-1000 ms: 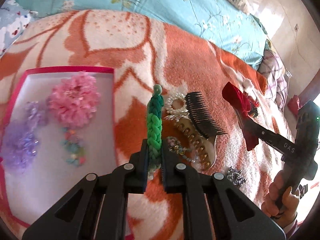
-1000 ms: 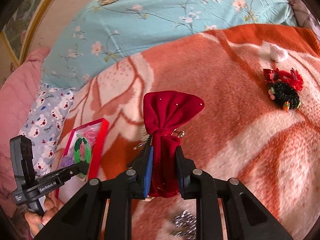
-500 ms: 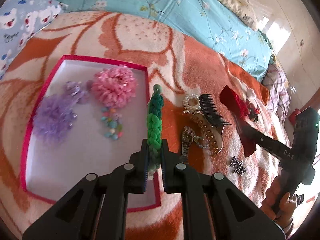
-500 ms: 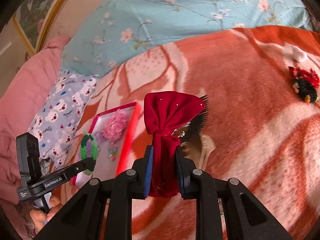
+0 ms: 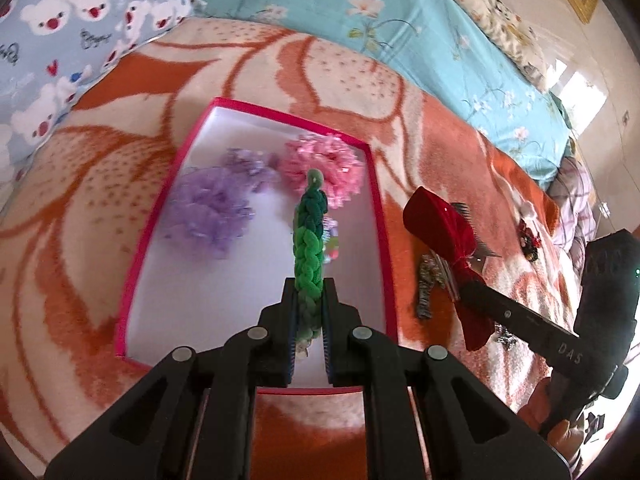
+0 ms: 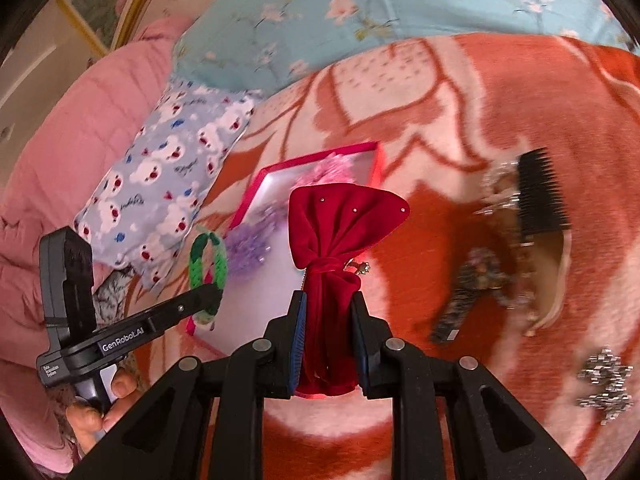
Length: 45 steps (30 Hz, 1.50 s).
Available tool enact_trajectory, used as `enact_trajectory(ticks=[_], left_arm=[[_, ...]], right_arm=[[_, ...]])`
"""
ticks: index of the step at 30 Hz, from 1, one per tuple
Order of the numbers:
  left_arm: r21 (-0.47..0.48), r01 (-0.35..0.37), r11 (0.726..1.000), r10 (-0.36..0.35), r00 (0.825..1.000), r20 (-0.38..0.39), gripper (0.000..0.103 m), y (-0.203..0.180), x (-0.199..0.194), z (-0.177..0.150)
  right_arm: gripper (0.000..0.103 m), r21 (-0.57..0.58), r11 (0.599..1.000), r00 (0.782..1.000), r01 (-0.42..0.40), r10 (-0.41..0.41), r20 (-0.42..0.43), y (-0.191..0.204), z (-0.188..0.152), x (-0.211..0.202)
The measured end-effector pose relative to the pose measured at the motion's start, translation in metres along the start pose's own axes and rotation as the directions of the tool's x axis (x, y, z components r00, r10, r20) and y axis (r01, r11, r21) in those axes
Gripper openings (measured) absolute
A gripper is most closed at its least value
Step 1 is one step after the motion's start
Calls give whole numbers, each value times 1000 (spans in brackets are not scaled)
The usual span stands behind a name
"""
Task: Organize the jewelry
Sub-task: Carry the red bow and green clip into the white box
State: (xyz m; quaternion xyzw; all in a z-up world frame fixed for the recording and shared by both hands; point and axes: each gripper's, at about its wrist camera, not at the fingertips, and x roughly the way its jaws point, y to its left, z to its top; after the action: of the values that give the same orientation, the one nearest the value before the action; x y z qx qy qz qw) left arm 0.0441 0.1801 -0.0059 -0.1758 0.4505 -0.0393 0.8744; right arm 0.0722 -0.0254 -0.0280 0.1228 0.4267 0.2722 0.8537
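My left gripper (image 5: pixel 309 312) is shut on a green braided hair tie (image 5: pixel 309 248) and holds it above the pink-rimmed white box (image 5: pixel 148 236). The box holds a purple scrunchie (image 5: pixel 210 212) and a pink scrunchie (image 5: pixel 336 162). My right gripper (image 6: pixel 329 340) is shut on a red velvet bow (image 6: pixel 340 232), just right of the box (image 6: pixel 372 148). The left gripper with the green tie (image 6: pixel 208 256) shows in the right wrist view, and the bow (image 5: pixel 444 224) shows in the left wrist view.
On the orange and cream blanket (image 6: pixel 460 92) lie a black comb clip (image 6: pixel 540 196), a beaded clip (image 6: pixel 468 292) and a silver sparkly piece (image 6: pixel 604 384). A bear-print pillow (image 5: pixel 60 40) and a blue floral quilt (image 5: pixel 360 12) lie behind the box.
Both grippers have moved left toward the box. The green tie now hangs over the box interior, and the red bow has come close to the box's right rim.
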Motion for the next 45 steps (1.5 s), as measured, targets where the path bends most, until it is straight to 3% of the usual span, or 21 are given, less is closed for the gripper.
enact_trajectory(ticks=[8, 27, 41, 45], left_arm=[[-23, -26, 999, 26, 1000, -6, 9, 25, 4, 1], [-2, -101, 995, 101, 994, -46, 9, 55, 47, 21], [-1, -121, 993, 121, 990, -78, 10, 57, 61, 16], [-7, -120, 993, 119, 990, -77, 19, 57, 58, 17]], right_arm=[[21, -19, 999, 998, -26, 25, -53, 24, 0, 38], [22, -31, 999, 992, 27, -31, -121, 28, 14, 106], [32, -20, 1000, 990, 25, -27, -136, 25, 12, 113], [38, -12, 1000, 992, 17, -19, -127, 25, 13, 109]])
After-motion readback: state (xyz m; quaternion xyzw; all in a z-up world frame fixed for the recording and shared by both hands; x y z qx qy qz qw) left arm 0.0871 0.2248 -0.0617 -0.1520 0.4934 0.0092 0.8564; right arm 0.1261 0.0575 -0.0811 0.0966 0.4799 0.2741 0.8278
